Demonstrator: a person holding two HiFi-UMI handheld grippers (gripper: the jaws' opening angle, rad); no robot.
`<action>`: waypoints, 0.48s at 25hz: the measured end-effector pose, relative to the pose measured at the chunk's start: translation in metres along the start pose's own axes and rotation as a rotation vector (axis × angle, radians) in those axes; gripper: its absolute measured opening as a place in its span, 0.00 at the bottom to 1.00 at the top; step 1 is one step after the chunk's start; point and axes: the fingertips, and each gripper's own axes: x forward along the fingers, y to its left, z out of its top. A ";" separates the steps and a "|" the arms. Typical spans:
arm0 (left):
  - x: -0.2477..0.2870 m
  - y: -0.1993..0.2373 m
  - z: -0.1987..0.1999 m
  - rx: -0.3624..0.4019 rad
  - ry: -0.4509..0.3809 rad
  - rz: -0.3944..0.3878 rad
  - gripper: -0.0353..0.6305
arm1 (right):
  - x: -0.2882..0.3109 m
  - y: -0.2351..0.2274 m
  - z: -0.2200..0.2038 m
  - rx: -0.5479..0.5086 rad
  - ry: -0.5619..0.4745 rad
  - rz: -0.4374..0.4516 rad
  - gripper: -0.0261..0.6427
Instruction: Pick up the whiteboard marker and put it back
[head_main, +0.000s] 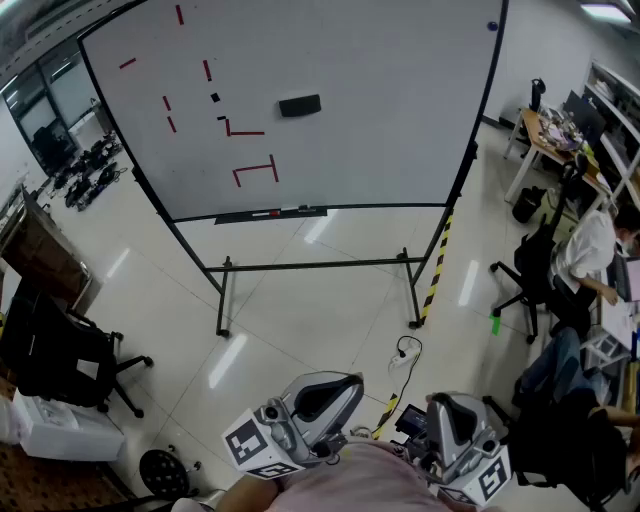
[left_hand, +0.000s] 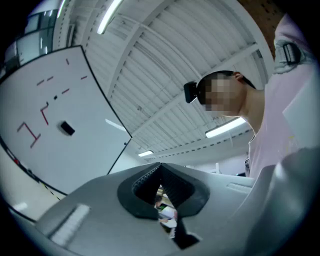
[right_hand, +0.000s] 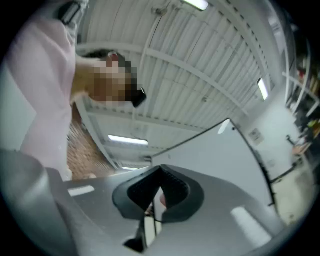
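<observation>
The whiteboard's ledge (head_main: 228, 217) holds a few markers (head_main: 266, 213) lying flat (one looks red).

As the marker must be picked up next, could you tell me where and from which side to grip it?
Probably mid-barrel, coming from the front and slightly above: the marker lies lengthwise in the tray with the whiteboard directly behind, so the jaws should close across its thin width.

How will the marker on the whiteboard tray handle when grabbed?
The marker looks slim and lies flat along the tray, so it is probably rigid, light, and apt to roll if nudged. It is too small here to judge its surface; likely smooth plastic, so maybe slippery. The tray is narrow, so a push across it could drop it.
</observation>
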 end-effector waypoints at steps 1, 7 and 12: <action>0.009 -0.002 -0.009 -0.123 -0.017 -0.037 0.06 | 0.004 0.015 0.005 0.052 -0.043 0.076 0.05; 0.039 -0.030 -0.038 -0.467 -0.029 -0.164 0.06 | 0.013 0.040 -0.011 0.132 -0.030 0.172 0.05; 0.032 -0.026 -0.066 -0.586 -0.012 -0.114 0.06 | -0.013 -0.017 -0.041 -0.013 0.130 -0.050 0.05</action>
